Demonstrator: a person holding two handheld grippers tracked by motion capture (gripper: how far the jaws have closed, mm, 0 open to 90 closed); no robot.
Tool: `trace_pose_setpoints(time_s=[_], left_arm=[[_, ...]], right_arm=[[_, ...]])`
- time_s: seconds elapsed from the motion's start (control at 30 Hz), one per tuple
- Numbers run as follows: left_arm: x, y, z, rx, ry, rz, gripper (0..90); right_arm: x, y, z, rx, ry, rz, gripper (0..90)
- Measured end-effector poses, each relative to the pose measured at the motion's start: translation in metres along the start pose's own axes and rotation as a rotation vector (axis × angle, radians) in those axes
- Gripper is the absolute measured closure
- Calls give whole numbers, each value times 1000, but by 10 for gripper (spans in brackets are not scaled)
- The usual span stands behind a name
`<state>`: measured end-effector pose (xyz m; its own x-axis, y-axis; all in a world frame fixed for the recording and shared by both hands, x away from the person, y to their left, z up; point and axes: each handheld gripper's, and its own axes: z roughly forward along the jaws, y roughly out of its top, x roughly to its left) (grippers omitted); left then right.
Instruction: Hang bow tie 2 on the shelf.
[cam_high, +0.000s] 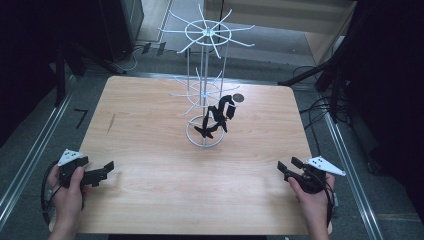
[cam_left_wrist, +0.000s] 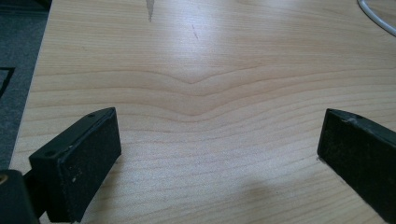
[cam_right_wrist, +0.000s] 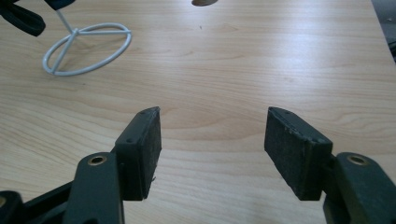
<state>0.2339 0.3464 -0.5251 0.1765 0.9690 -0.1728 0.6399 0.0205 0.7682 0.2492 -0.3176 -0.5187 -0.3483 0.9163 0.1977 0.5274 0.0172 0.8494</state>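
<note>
With both the left gripper (cam_high: 109, 167) and right gripper (cam_high: 286, 166) gaping empty at the frame's lower corners, any careless reach risked toppling the spindly wire rack (cam_high: 204, 90) holding the black strap (cam_high: 218, 117) at center.

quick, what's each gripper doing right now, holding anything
left gripper: open, nothing between its jaws, just bare table.
right gripper: open, holding nothing.
</note>
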Motion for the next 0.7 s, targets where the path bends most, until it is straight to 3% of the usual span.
trace_pose_setpoints(time_s=[0.7], left_arm=[[0,0,0,-2,1,-1,0]], right_arm=[[-32,-25,-21,7,-56,48,360]])
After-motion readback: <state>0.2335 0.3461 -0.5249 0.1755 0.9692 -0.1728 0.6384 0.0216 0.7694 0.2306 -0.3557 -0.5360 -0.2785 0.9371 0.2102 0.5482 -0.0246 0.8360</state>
